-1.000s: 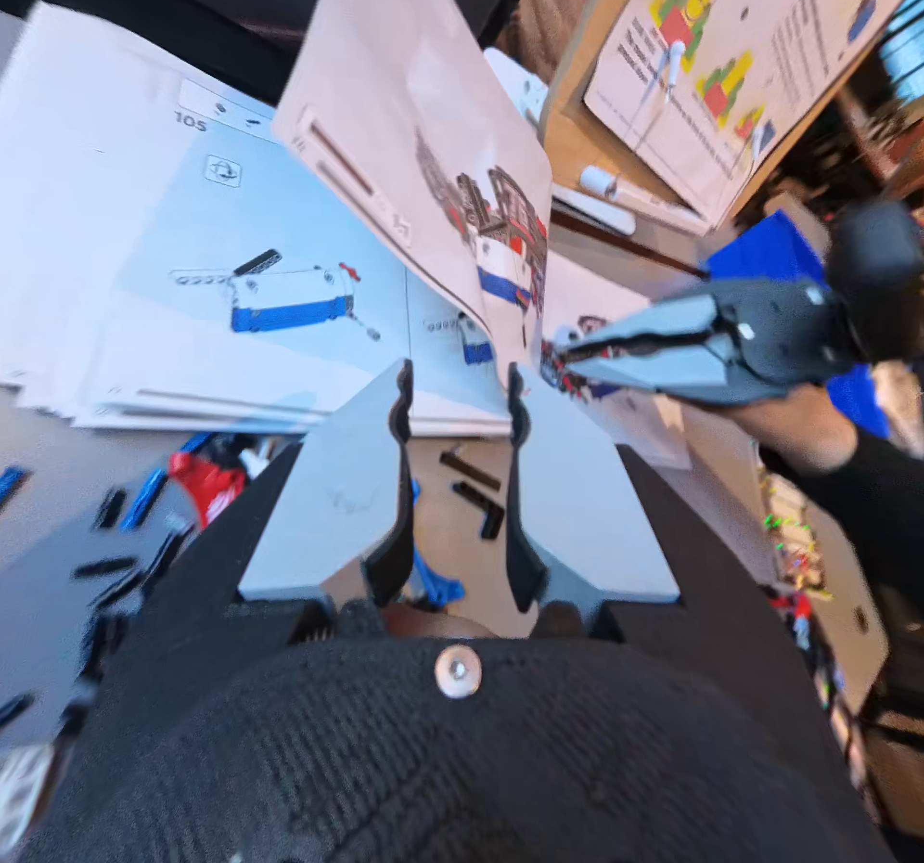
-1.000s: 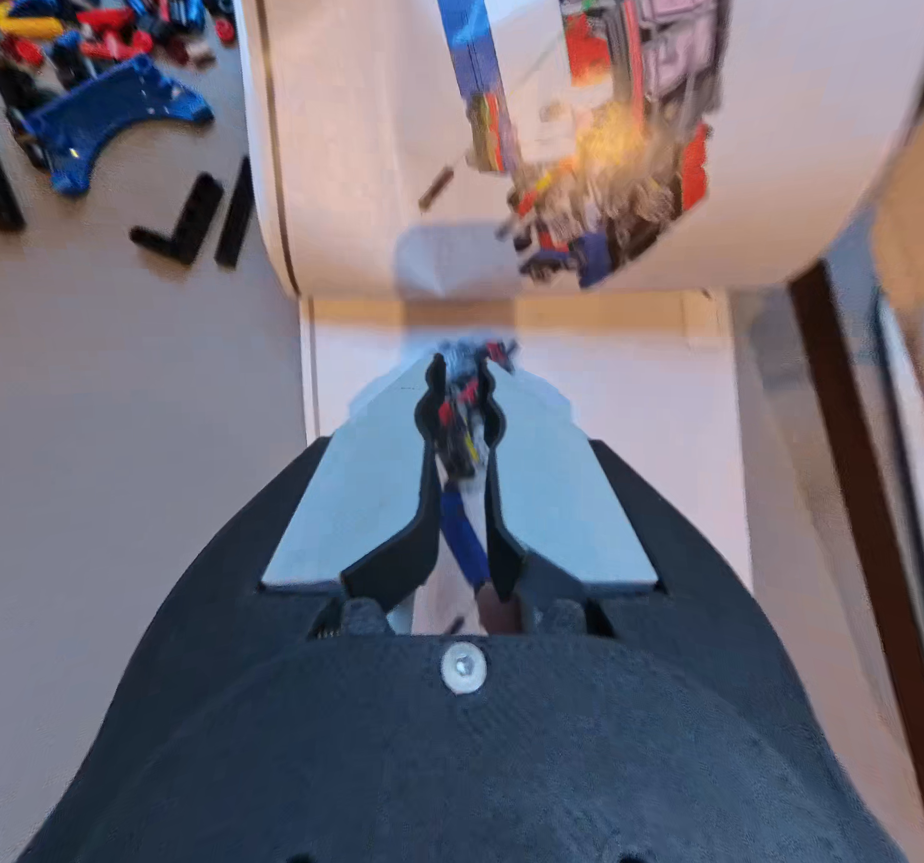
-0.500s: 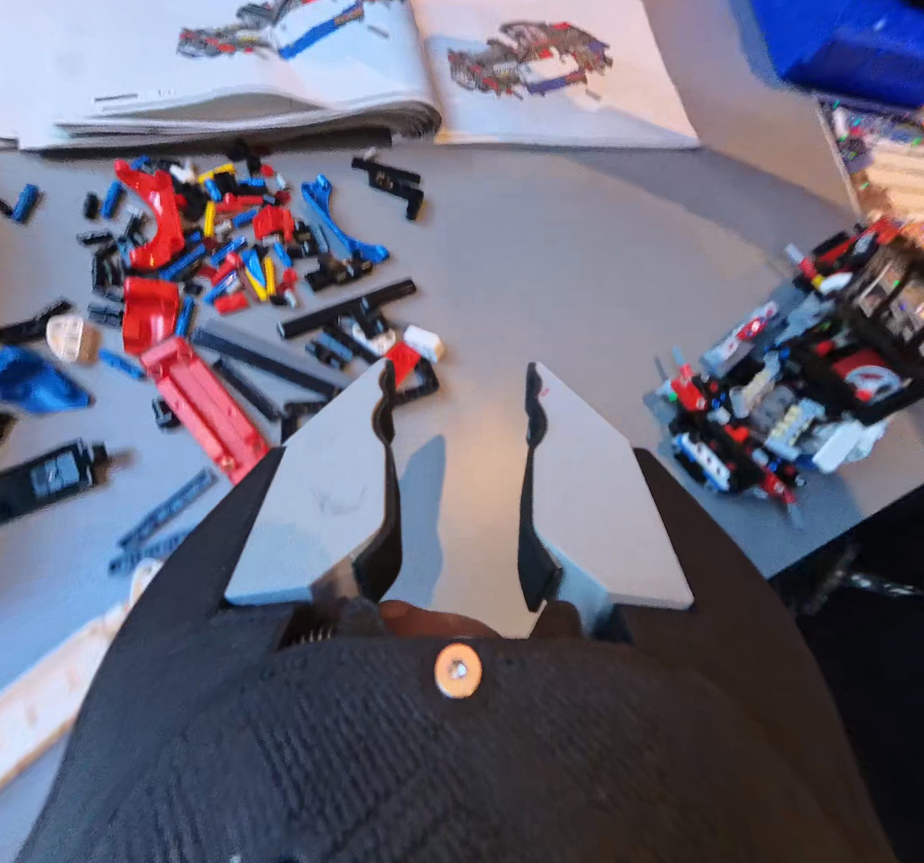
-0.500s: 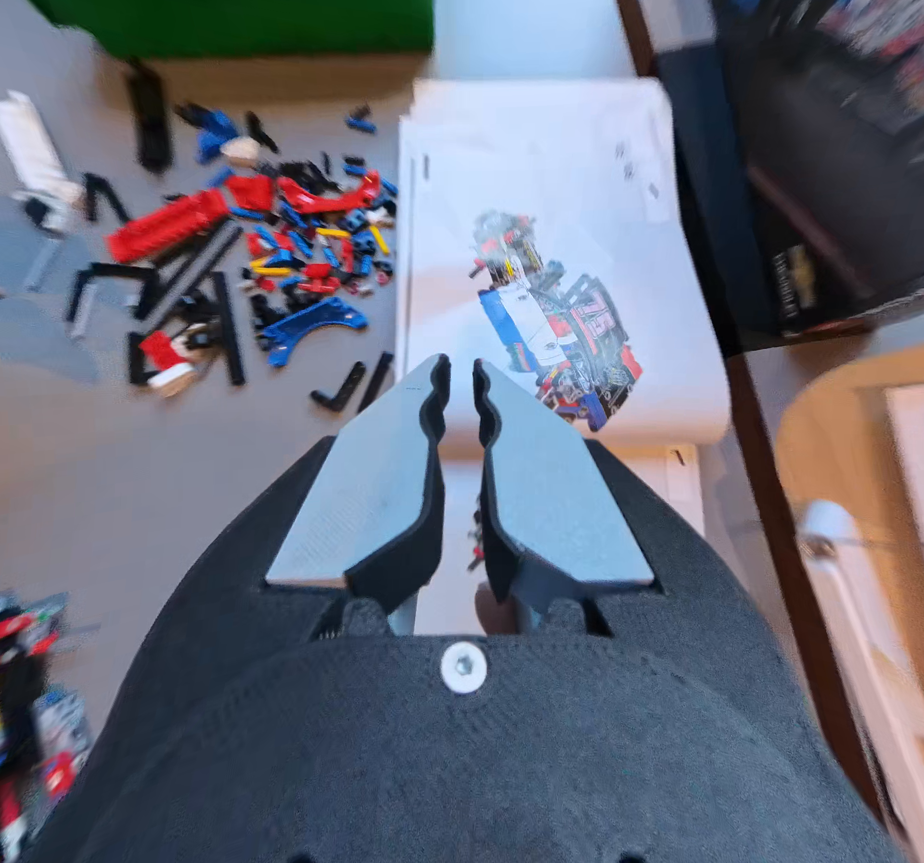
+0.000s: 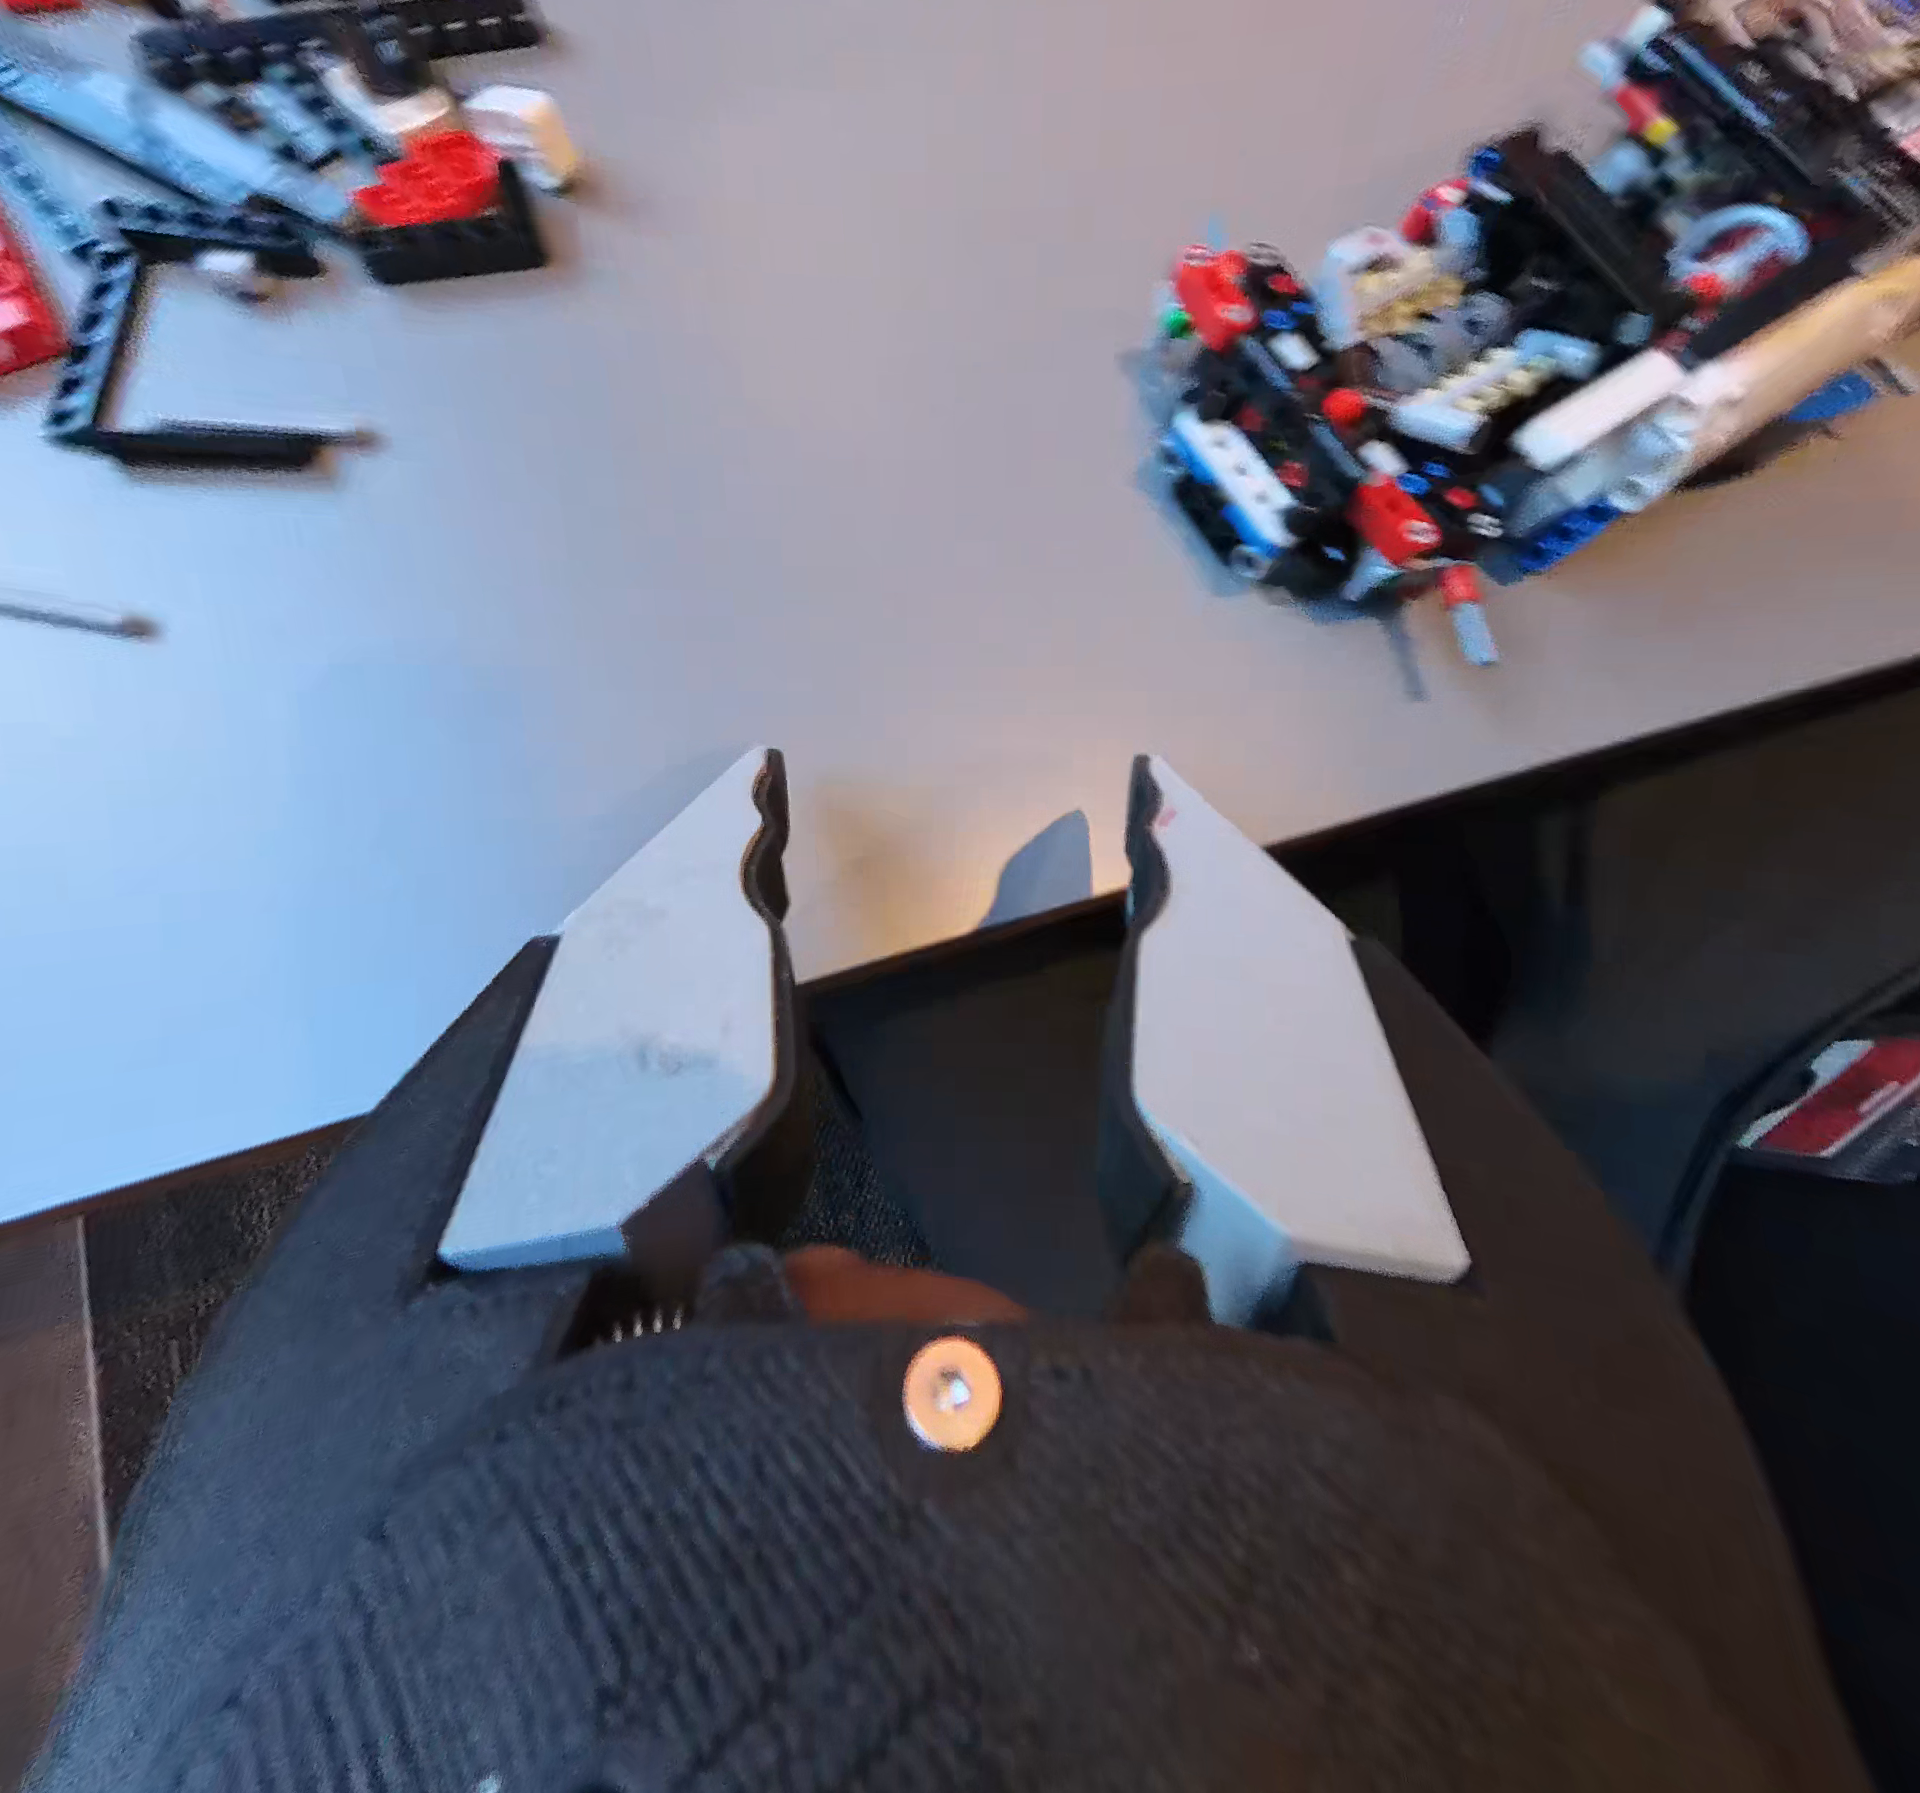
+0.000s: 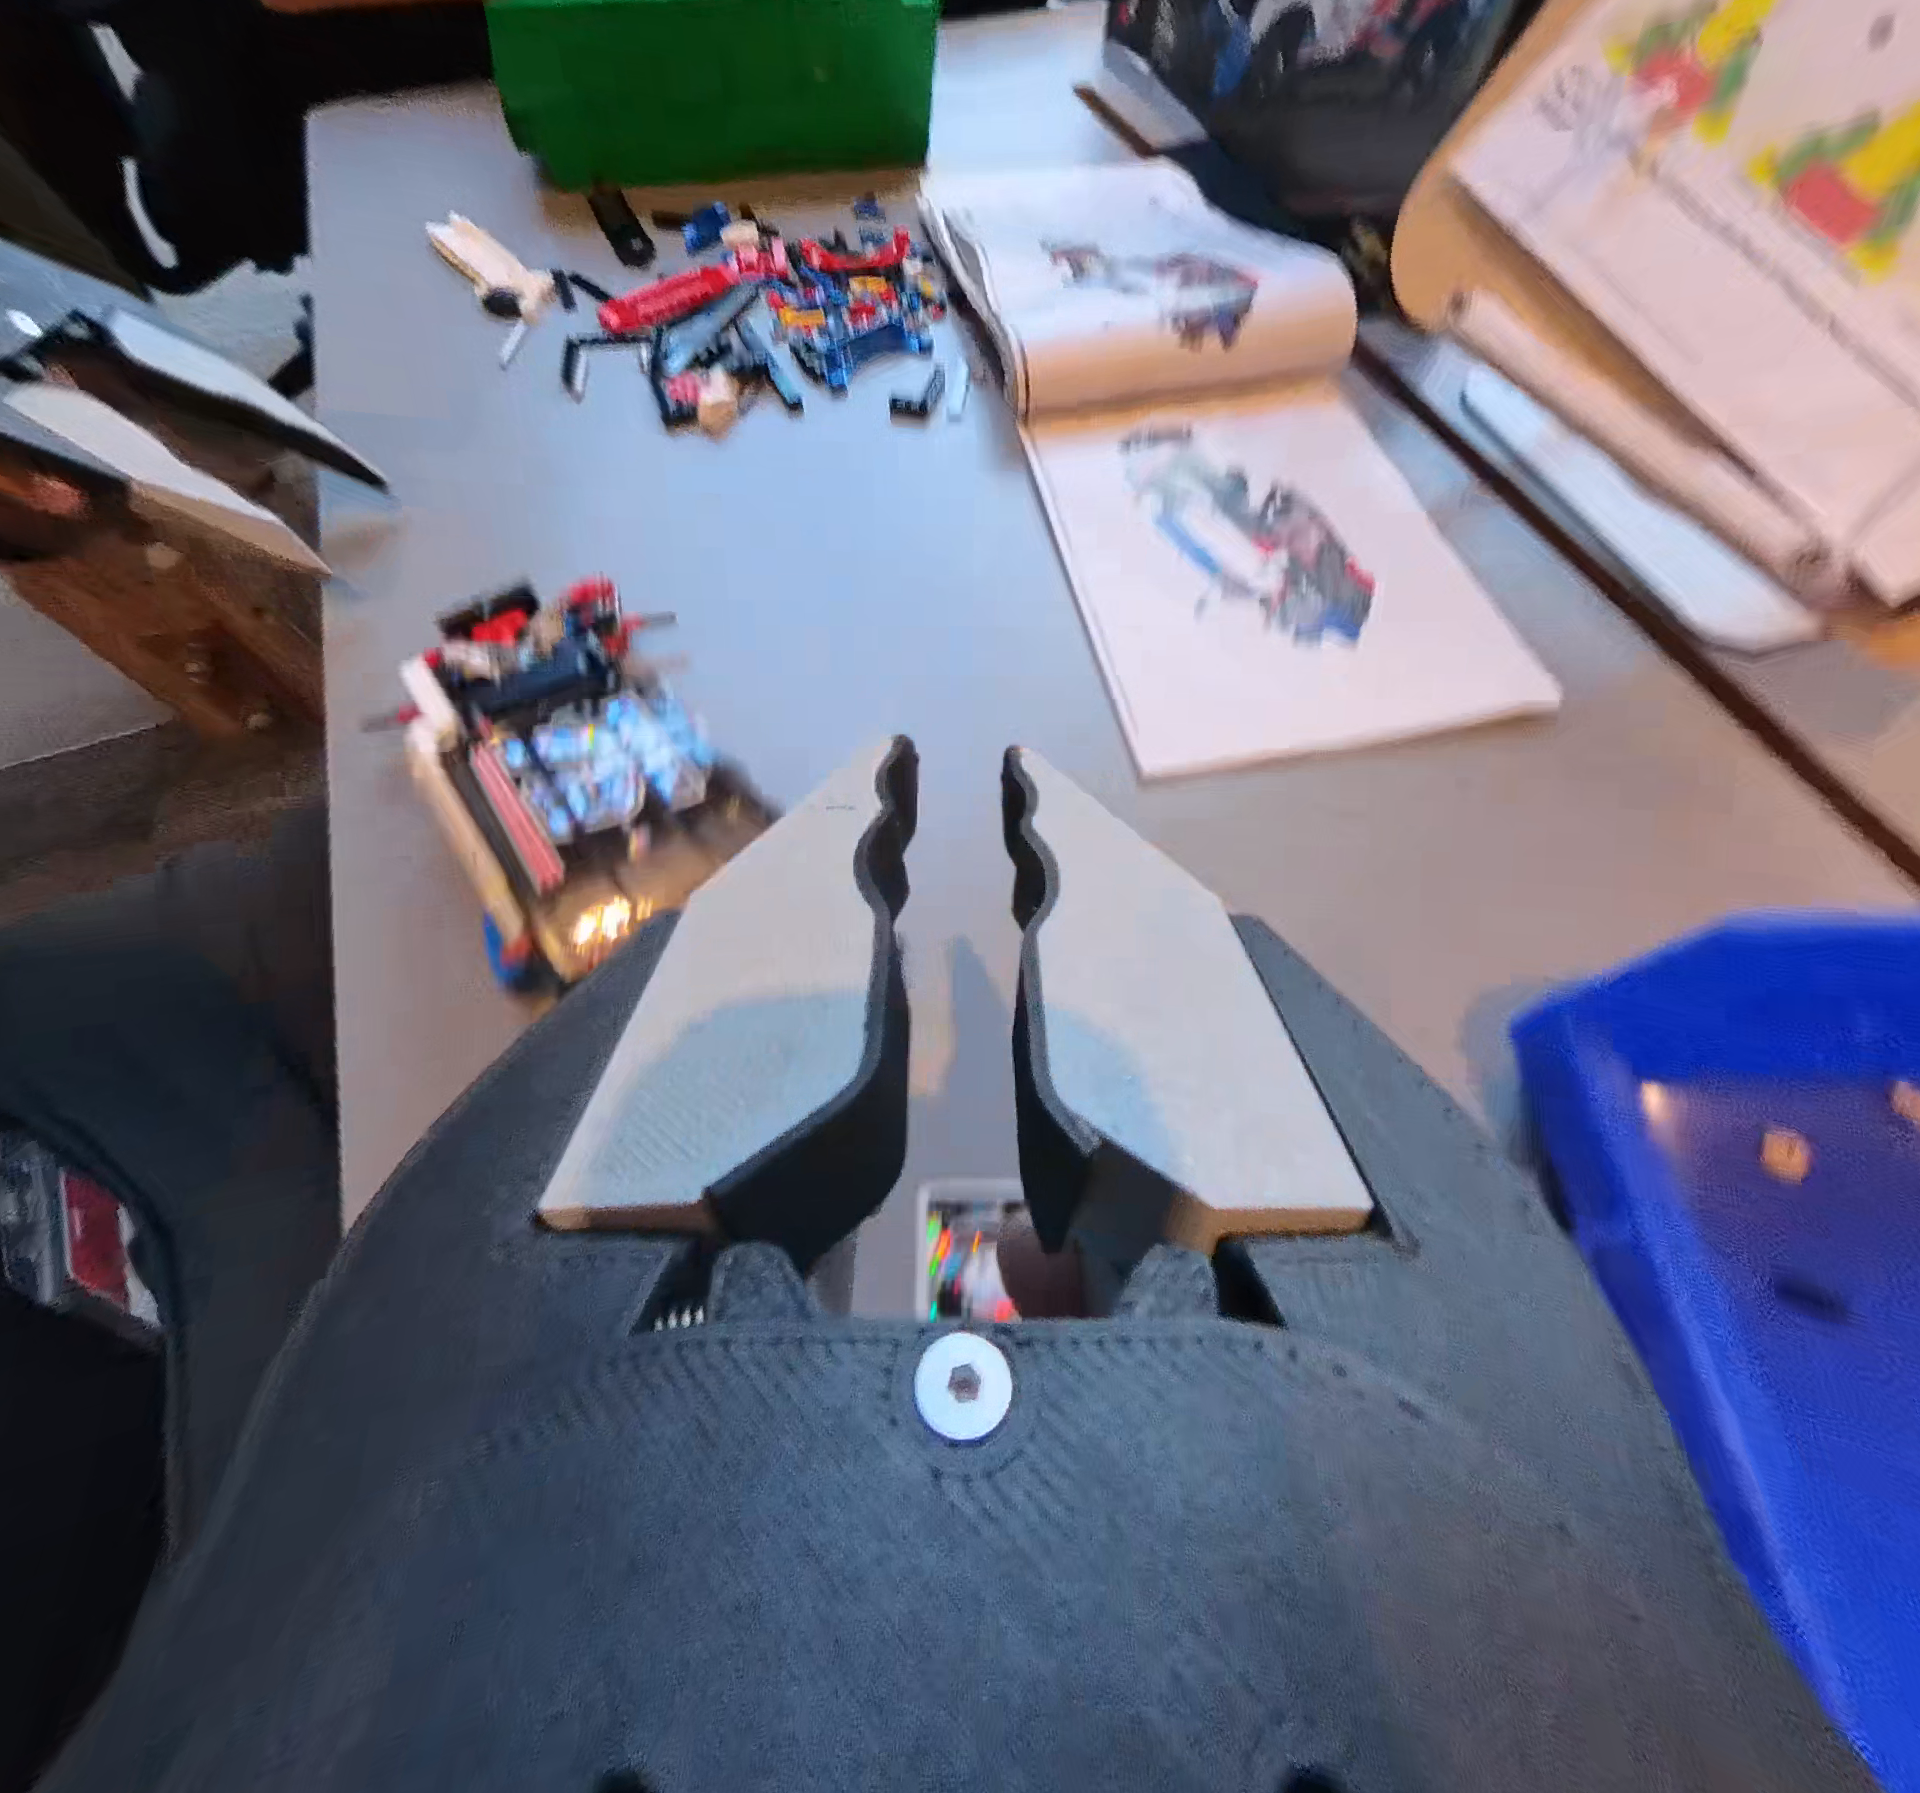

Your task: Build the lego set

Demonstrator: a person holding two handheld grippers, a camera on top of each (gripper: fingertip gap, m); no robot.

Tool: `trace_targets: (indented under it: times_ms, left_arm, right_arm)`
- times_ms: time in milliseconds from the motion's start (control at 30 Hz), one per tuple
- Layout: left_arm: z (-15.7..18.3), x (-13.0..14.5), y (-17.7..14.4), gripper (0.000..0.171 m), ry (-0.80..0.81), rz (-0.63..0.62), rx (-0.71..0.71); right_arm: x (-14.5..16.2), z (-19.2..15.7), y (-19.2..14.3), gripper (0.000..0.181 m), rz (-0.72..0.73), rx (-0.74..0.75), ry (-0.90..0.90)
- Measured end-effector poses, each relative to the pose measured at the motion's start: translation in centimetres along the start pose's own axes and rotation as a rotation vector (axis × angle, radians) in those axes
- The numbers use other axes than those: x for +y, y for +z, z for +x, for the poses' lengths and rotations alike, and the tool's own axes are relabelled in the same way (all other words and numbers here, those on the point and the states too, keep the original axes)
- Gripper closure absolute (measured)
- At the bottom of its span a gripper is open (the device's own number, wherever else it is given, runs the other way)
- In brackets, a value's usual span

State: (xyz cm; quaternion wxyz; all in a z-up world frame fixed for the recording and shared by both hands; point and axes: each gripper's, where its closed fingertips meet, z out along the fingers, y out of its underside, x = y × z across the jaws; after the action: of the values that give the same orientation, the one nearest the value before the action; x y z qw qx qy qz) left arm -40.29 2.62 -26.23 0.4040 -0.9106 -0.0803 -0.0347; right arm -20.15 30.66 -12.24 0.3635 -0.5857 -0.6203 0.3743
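The half-built lego model [image 6: 540, 746] sits on the grey table [image 6: 831, 538] close to its near edge. In the right wrist view it shows as a long block of black, white, red and blue parts, with its long axis running roughly along that edge-side of the table, toward and away from the camera. All other places are best read from this model.

Beyond the model, farther up the table, lies the pile of loose pieces [image 6: 769, 320], red, blue and black, well apart from it. Past that pile stands a green bin [image 6: 717, 70]. To the right of the model, across a bare stretch of table, the open instruction booklet [image 6: 1278, 590] lies flat. A blue bin [image 6: 1745, 1224] stands near the right wrist camera, well to the right of the model.

The right gripper [image 6: 958, 767] hangs above the table with a narrow gap between its jaws and nothing in them; the model lies just to its left and slightly ahead. The left gripper [image 5: 954, 777] hovers over the table's near edge, jaws spread wide and empty; from it the model [image 5: 1455, 413] lies ahead and to the right, the loose pieces [image 5: 312, 133] ahead and to the left.

The right gripper looks the nearer to the model, so a reach to steady it would likely swing left across its long side.
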Motion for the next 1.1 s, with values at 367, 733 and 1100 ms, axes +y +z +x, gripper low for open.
trace_targets:
  times_ms: [367,733,1100]
  left_arm:
    - [6.3,-0.4,4.3,0.115,0.222,-0.138,-0.001]
    - [5.7,-3.7,7.8,0.136,0.198,-0.126,0.055]
    - [3.0,-7.2,7.5,0.125,0.111,0.182,-0.034]
  right_arm:
    - [14.2,-6.4,-4.7,0.146,-0.116,0.001,0.007]
    - [16.4,-4.3,-6.4,0.153,-0.006,0.284,-0.107]
    - [15.3,-1.7,-8.3,0.142,0.106,0.436,-0.053]
